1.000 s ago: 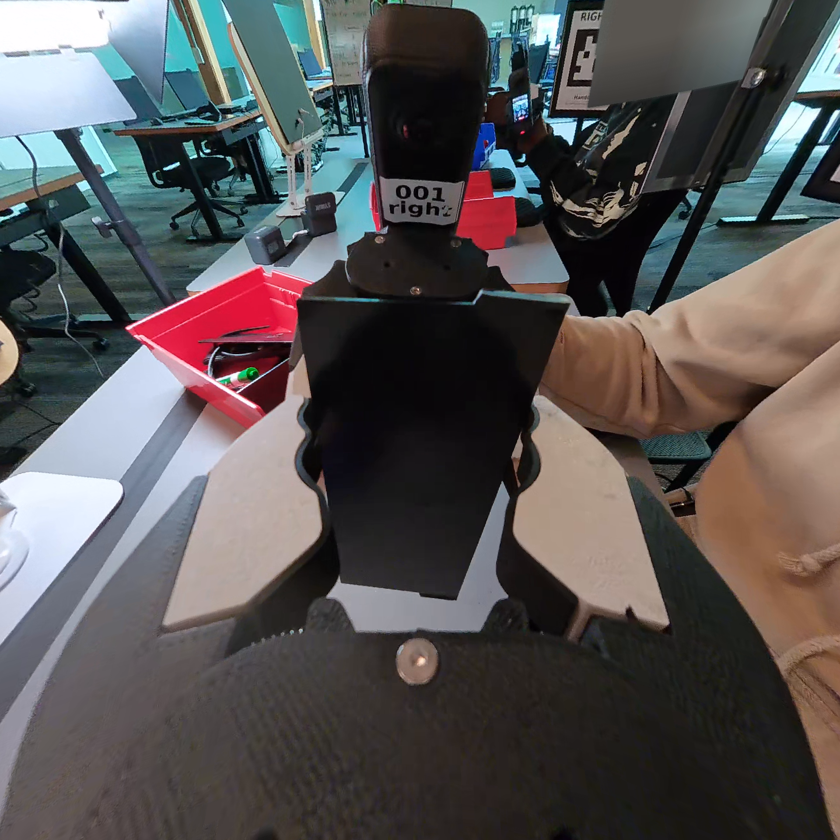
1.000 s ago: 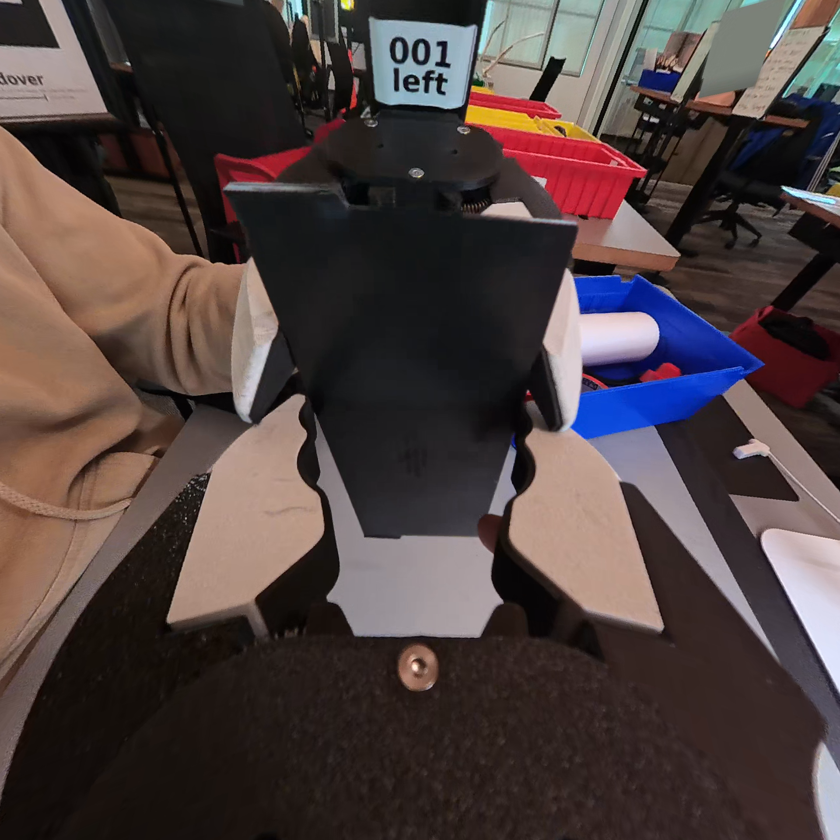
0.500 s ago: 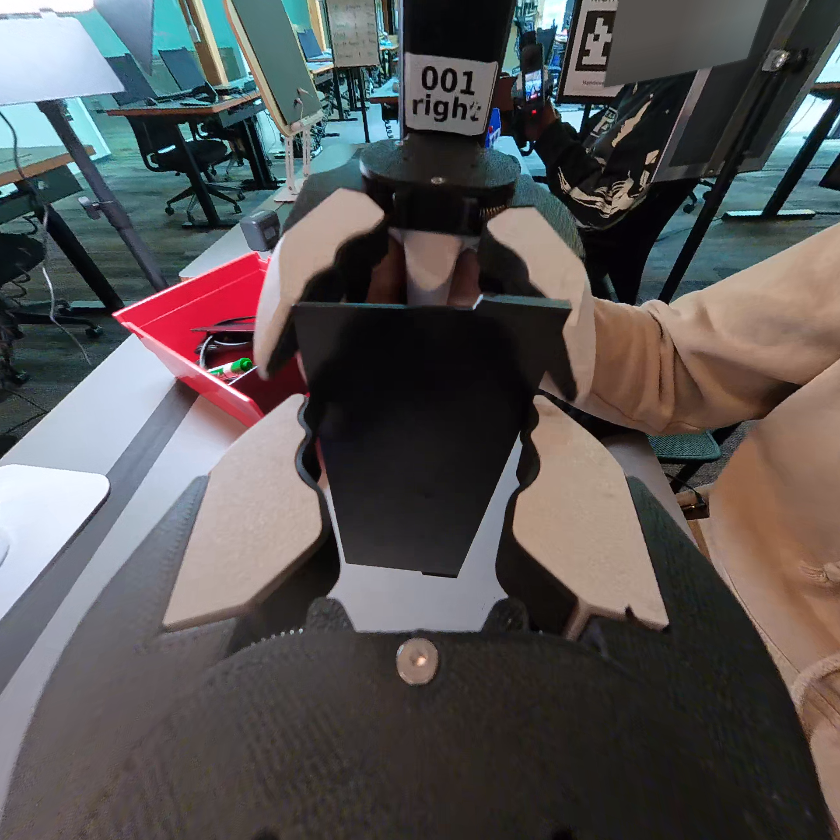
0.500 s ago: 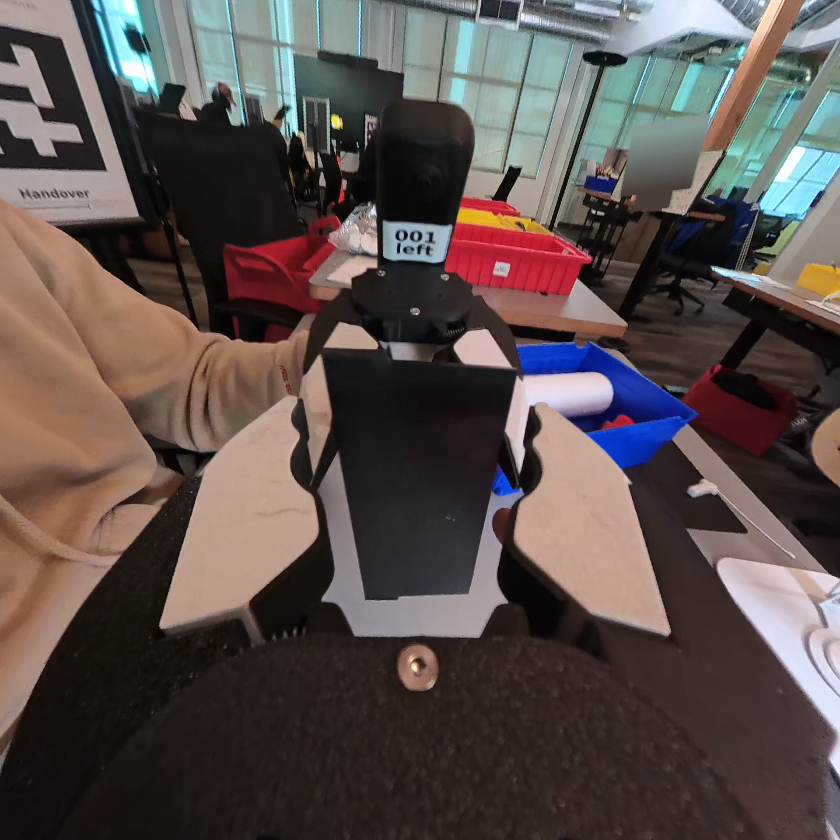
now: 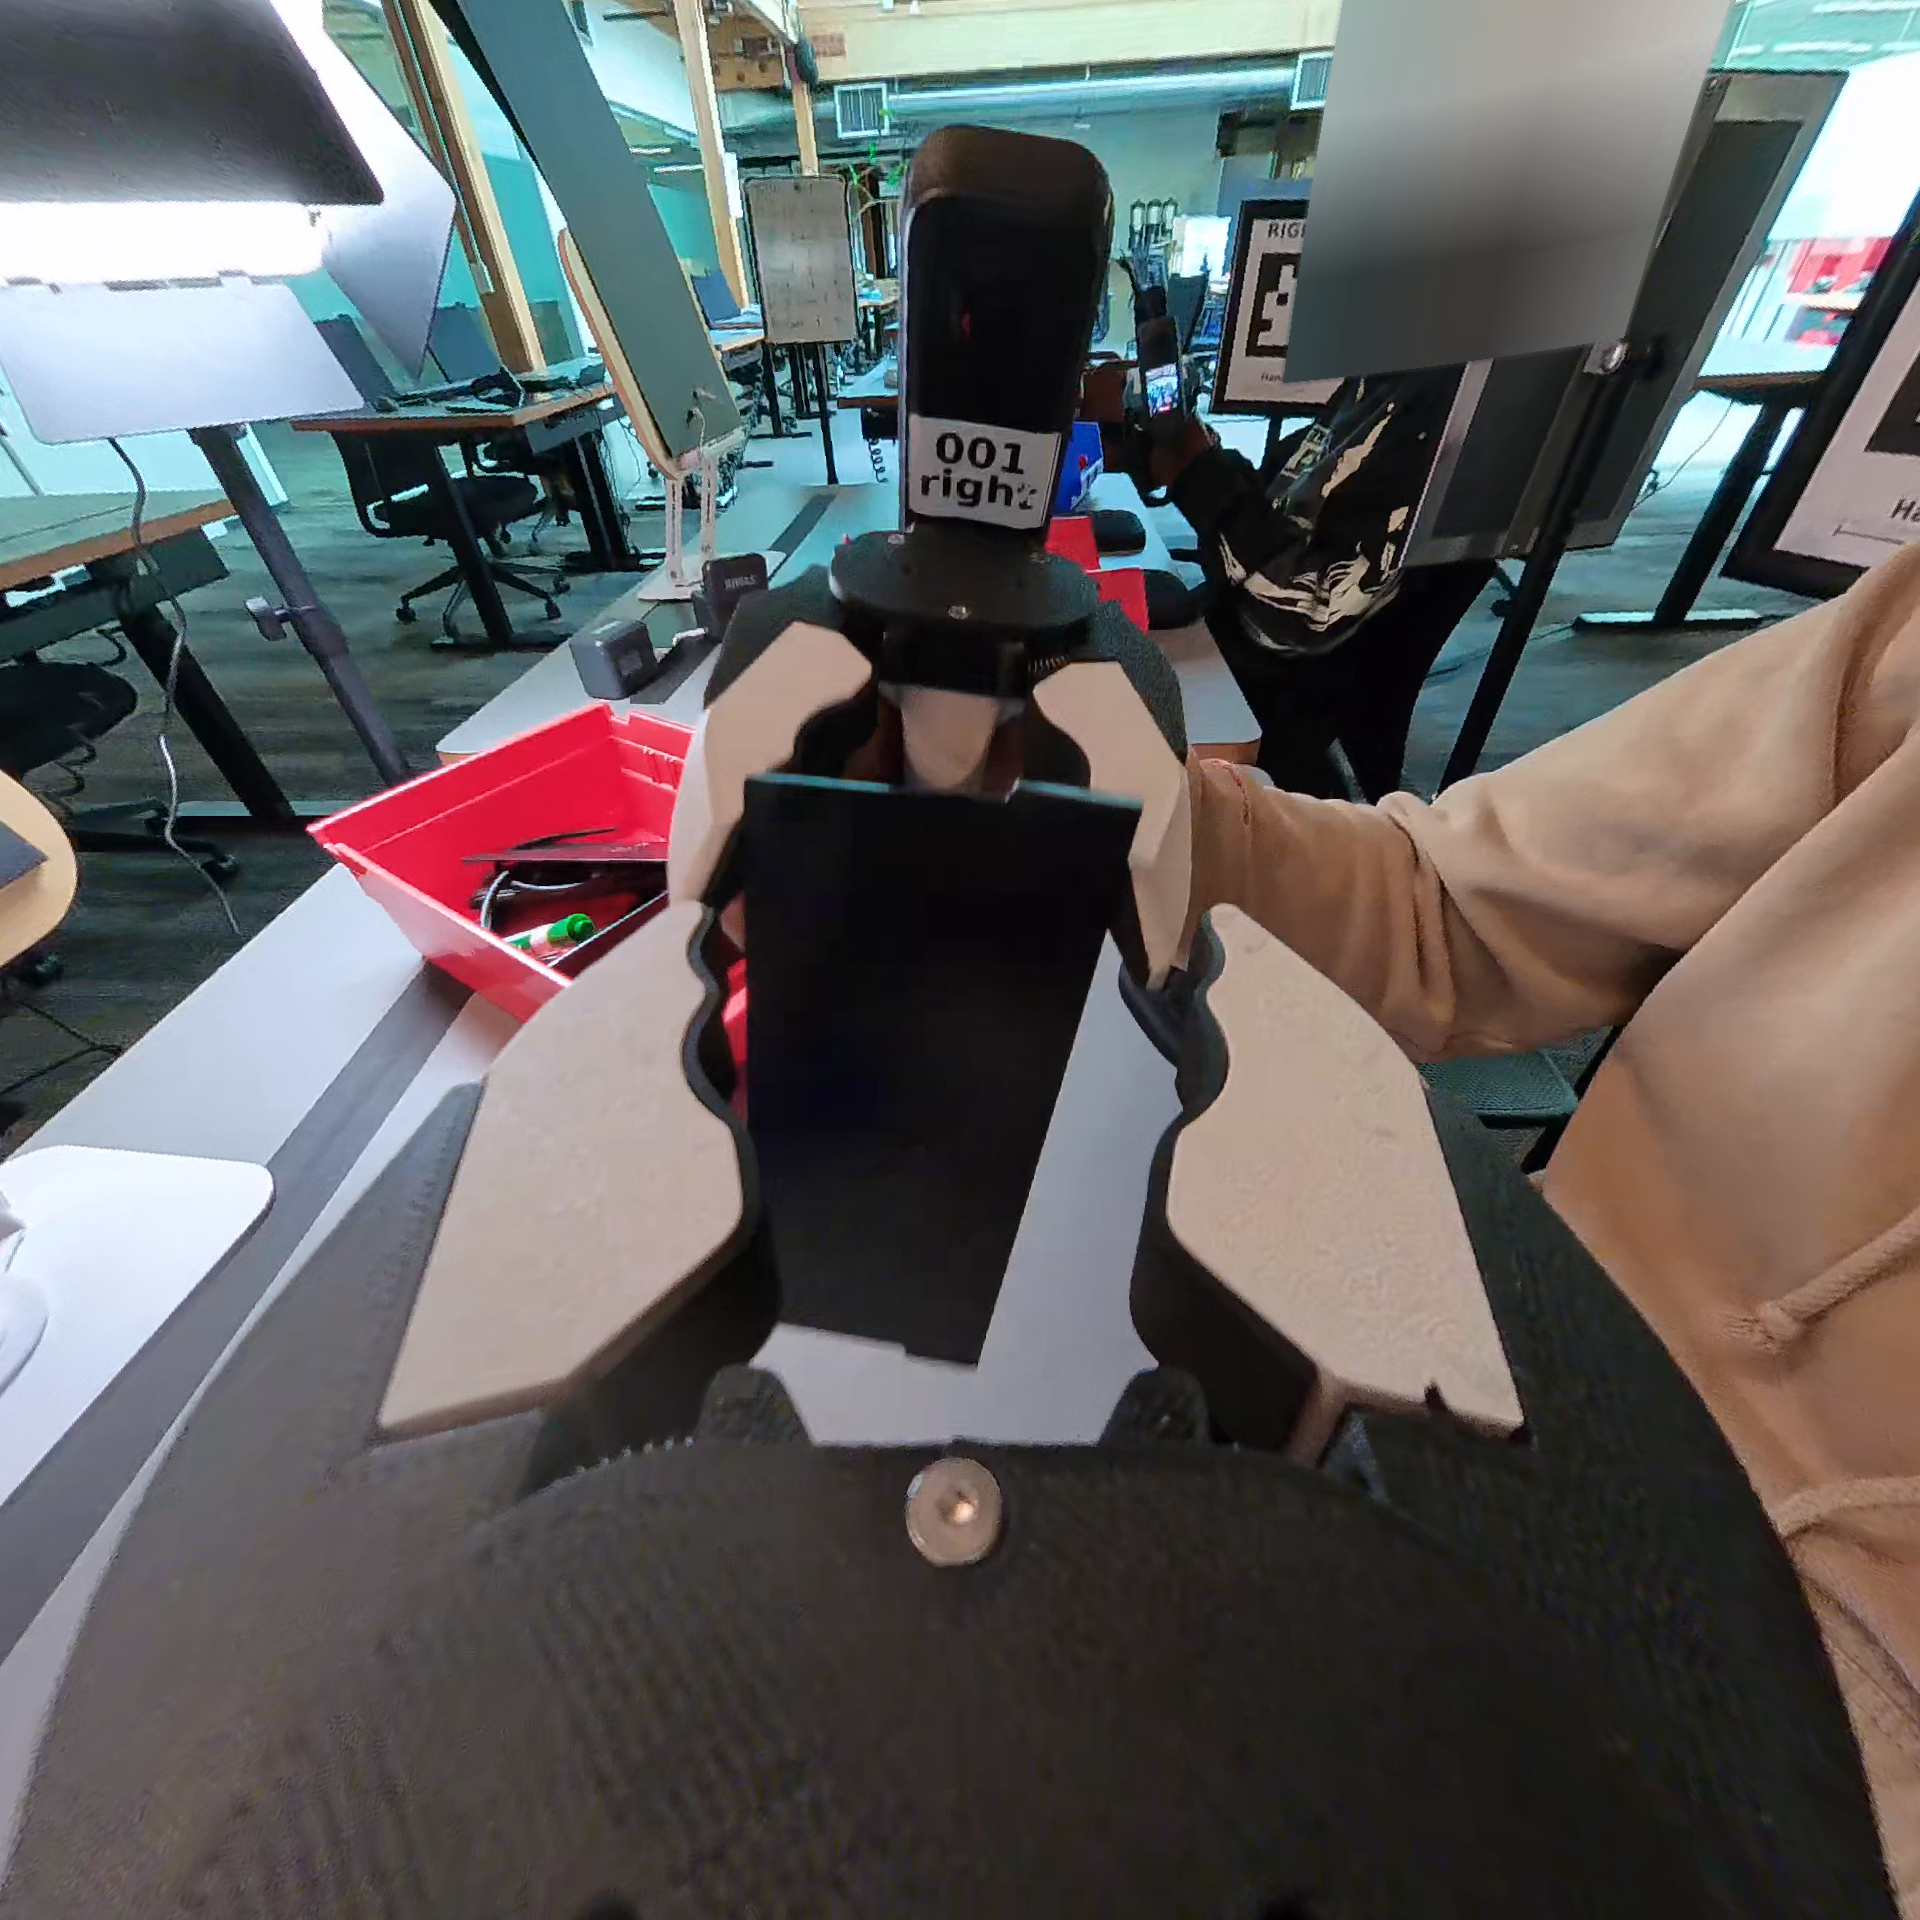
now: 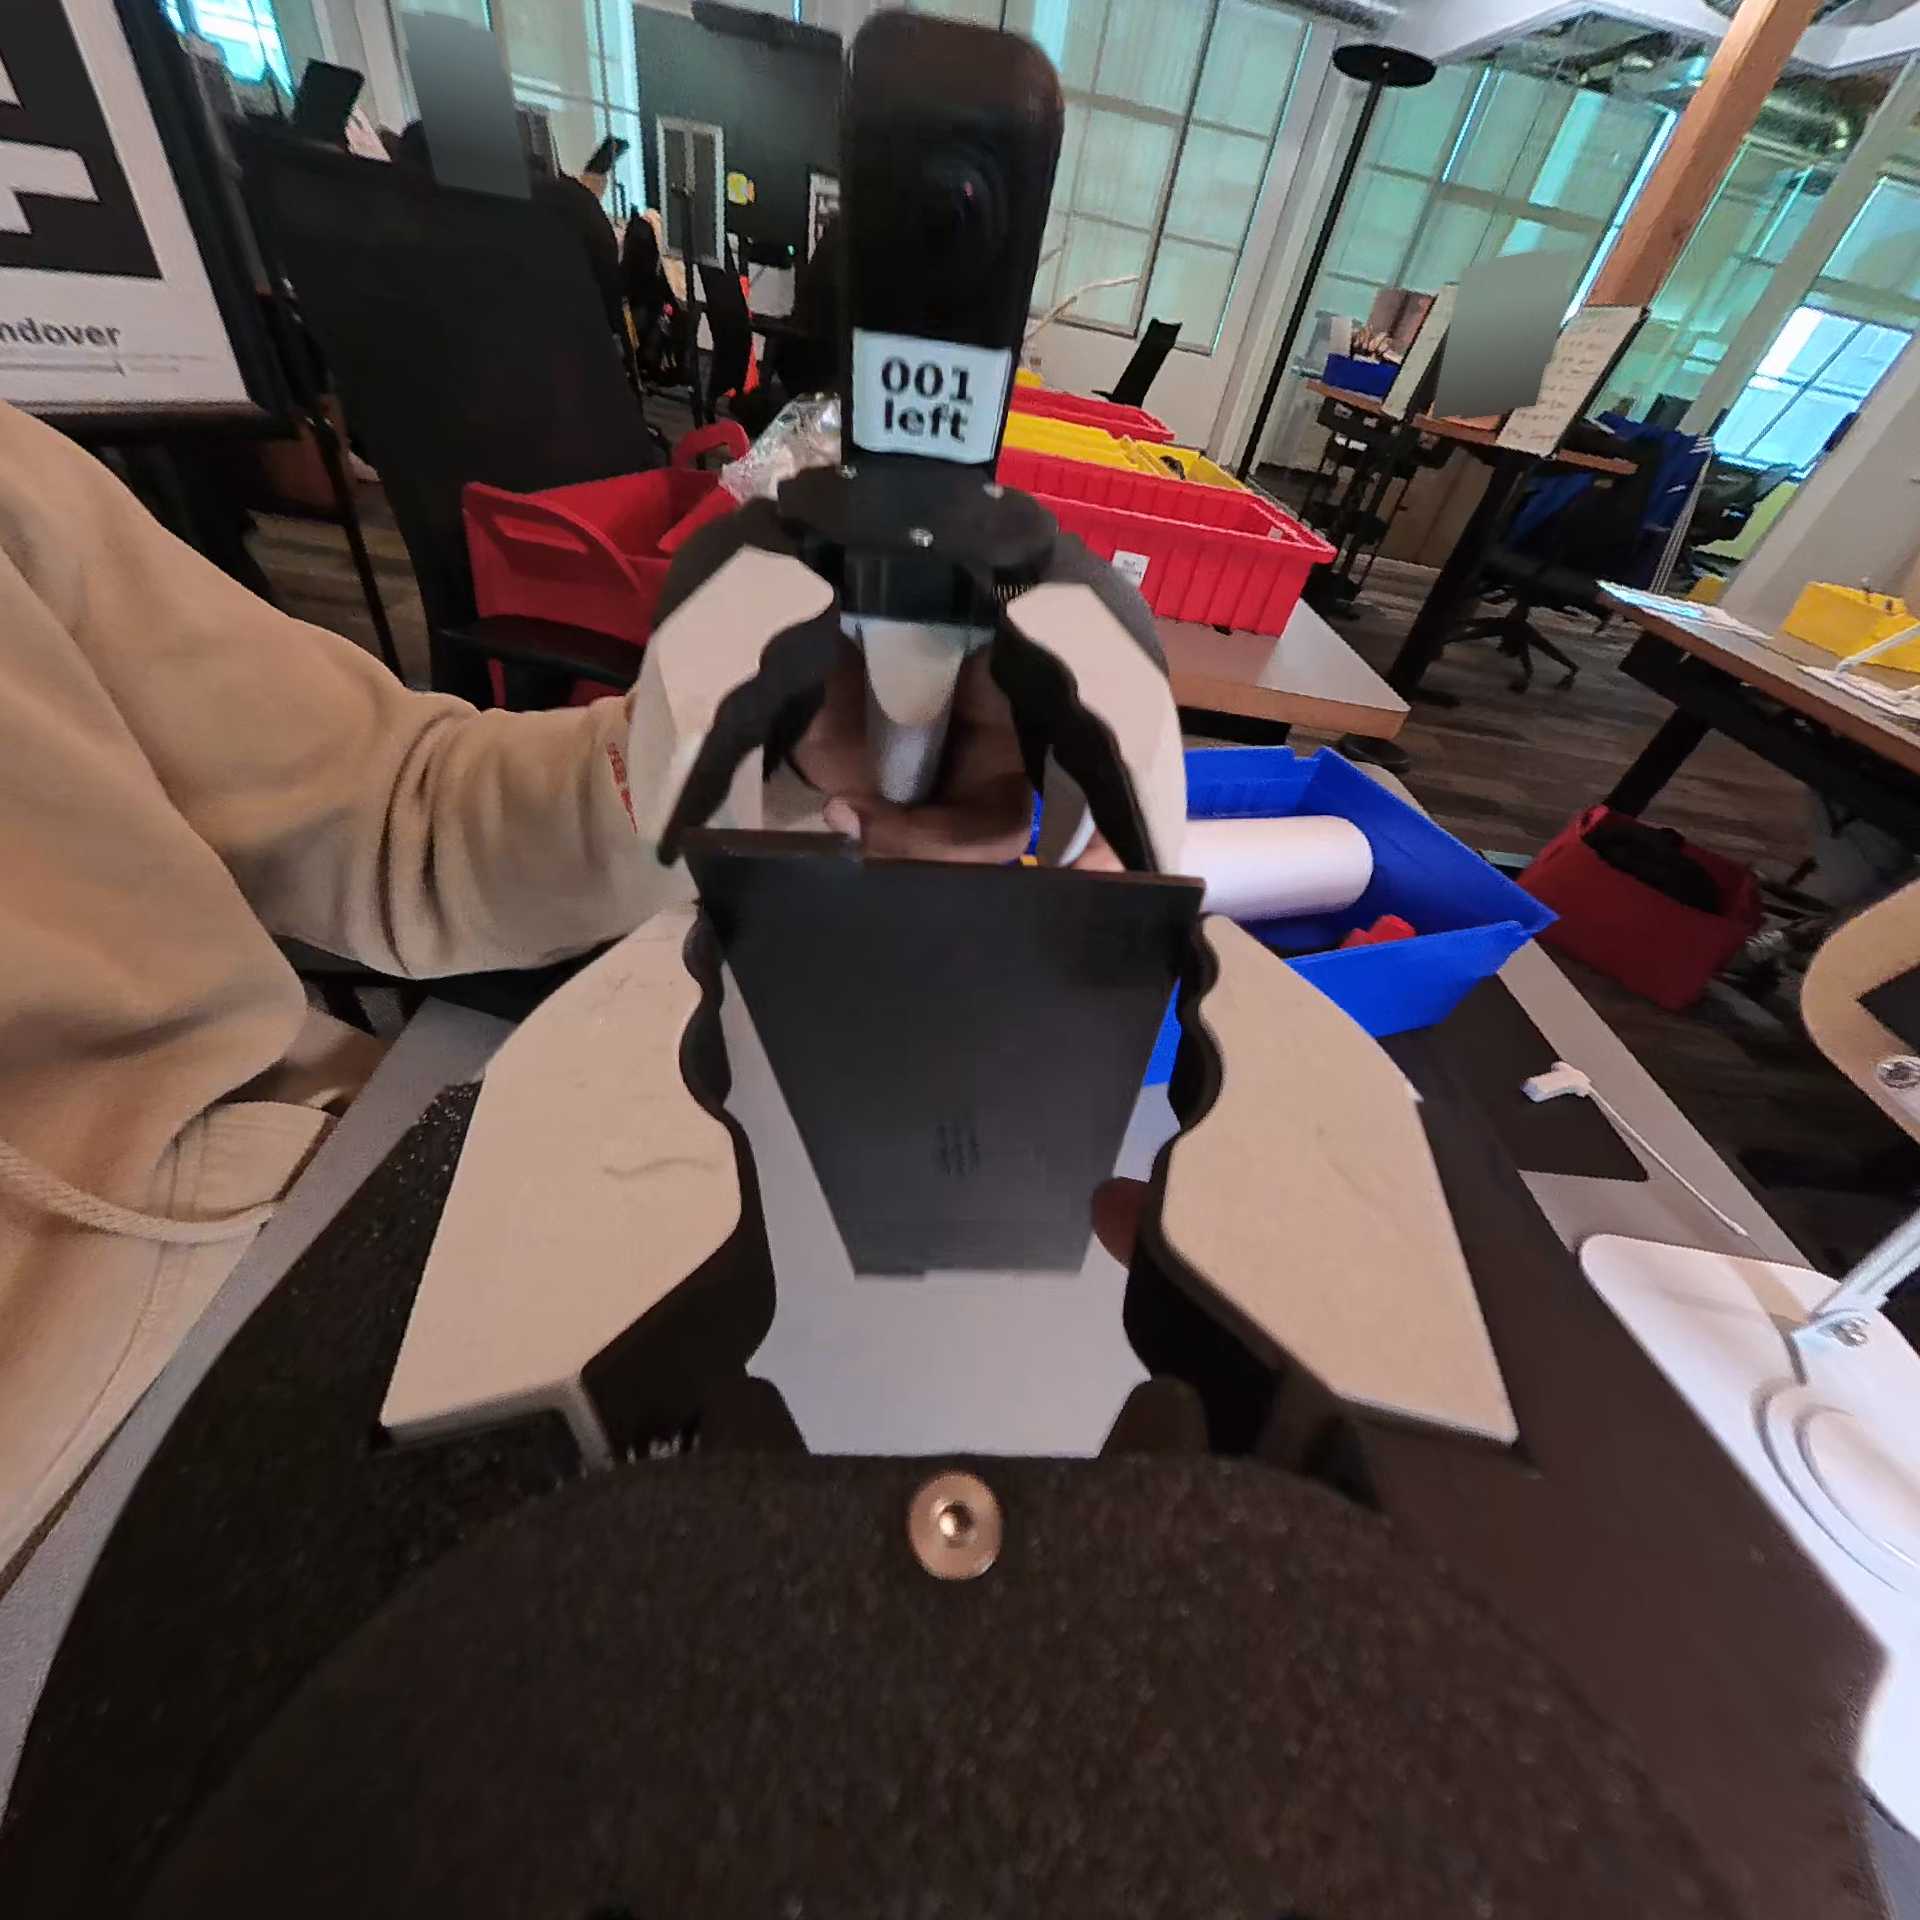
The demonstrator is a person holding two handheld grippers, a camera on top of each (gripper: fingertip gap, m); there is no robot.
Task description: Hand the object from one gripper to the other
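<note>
A flat black plate, wider at the top, stands upright between my two grippers, one face to each camera. In the right wrist view the plate sits between my right gripper's fingers, and their inner edges touch both its sides. In the left wrist view the right gripper clasps the plate's upper sides. My left gripper flanks the plate with a gap showing on its left side. From the right wrist view the left gripper stands spread just behind the plate's top edge.
A red bin with cables and pens sits on the grey table to the left. A blue bin holds a white roll. A white lamp base is near right. Beige sleeves reach in; a person stands behind. Less than 4 cm separates the two grippers' tips.
The plate has moved away from the left wrist camera and no longer fills the left fingers. The right gripper has come down around the plate's sides.
</note>
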